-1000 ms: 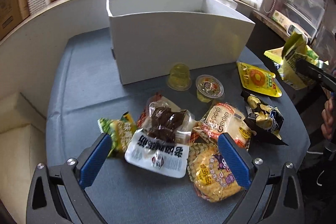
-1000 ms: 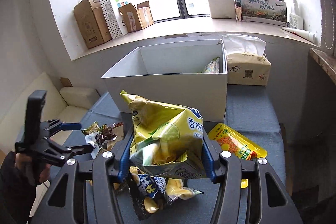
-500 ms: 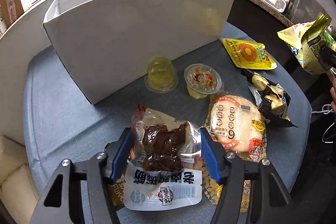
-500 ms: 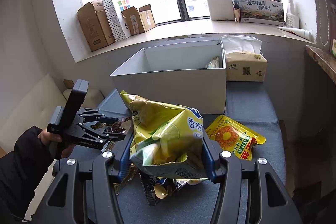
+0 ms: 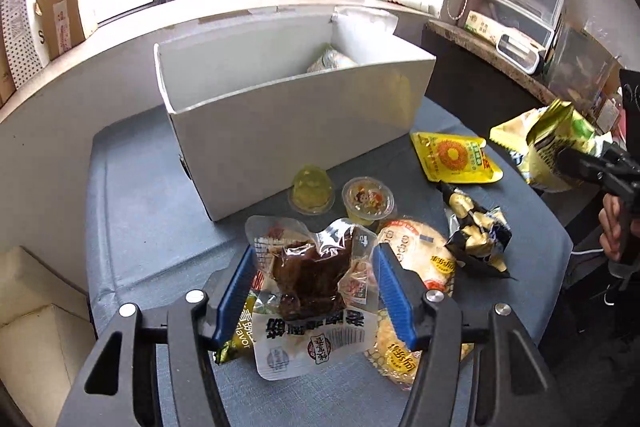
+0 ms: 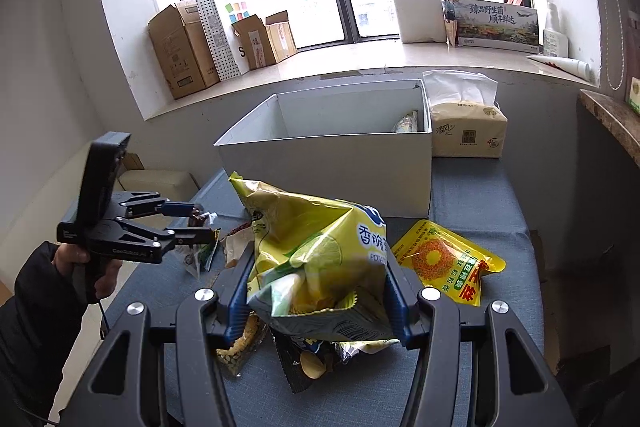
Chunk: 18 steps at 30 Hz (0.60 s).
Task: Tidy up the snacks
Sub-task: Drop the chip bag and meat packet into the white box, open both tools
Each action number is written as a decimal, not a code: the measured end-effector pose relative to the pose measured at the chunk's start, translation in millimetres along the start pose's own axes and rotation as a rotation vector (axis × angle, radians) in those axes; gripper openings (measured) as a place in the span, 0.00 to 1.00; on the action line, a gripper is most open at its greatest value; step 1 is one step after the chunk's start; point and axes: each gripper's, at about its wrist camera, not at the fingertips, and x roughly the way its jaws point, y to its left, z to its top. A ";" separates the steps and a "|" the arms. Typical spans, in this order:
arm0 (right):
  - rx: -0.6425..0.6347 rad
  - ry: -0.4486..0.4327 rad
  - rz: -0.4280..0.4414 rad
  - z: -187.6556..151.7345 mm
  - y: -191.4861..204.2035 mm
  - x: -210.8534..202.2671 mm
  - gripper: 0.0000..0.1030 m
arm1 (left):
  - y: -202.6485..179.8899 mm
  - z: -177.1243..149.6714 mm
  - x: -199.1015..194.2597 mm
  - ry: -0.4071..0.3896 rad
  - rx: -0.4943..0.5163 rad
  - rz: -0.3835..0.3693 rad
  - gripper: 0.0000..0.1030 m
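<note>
— Nearest, on the left?
— Left gripper (image 5: 314, 281) clamped on a clear packet of dark braised snack (image 5: 308, 277), lifted just above the pile on the blue-grey tabletop (image 5: 136, 211). Beneath and beside it: a green pouch (image 5: 240, 333), a round yellow cake pack (image 5: 396, 351) and a round rice-cracker pack (image 5: 420, 251).
— And the right?
— Right gripper (image 6: 316, 301) closed around a yellow lime potato-chip bag (image 6: 316, 255), held in the air over a black-and-gold snack bag (image 6: 308, 359).
— Farther out?
— Two jelly cups (image 5: 312, 189) (image 5: 368, 199) just before the white box (image 5: 296, 123), a yellow sunflower-print pouch (image 6: 444, 259) near its right corner. Inside the open box, one pale wrapped snack (image 6: 406, 123) against the right wall. Behind the box, a tissue pack (image 6: 466, 129); beyond, cardboard cartons (image 6: 184, 47) on the windowsill.
</note>
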 end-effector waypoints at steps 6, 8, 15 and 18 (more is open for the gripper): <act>-0.033 -0.008 -0.007 5.7 11.7 1.2 0.58 | -17.2 5.5 -34.7 -0.043 -0.103 0.144 0.63; -0.046 -0.010 -0.009 8.9 16.6 3.0 0.58 | -20.9 7.3 -43.3 -0.058 -0.133 0.166 0.63; -0.067 -0.029 -0.006 30.6 28.4 11.0 0.58 | -19.8 26.0 -63.7 -0.125 -0.232 0.250 0.63; -0.061 -0.046 0.000 47.1 27.0 16.2 0.58 | -15.3 40.9 -67.1 -0.153 -0.277 0.254 0.64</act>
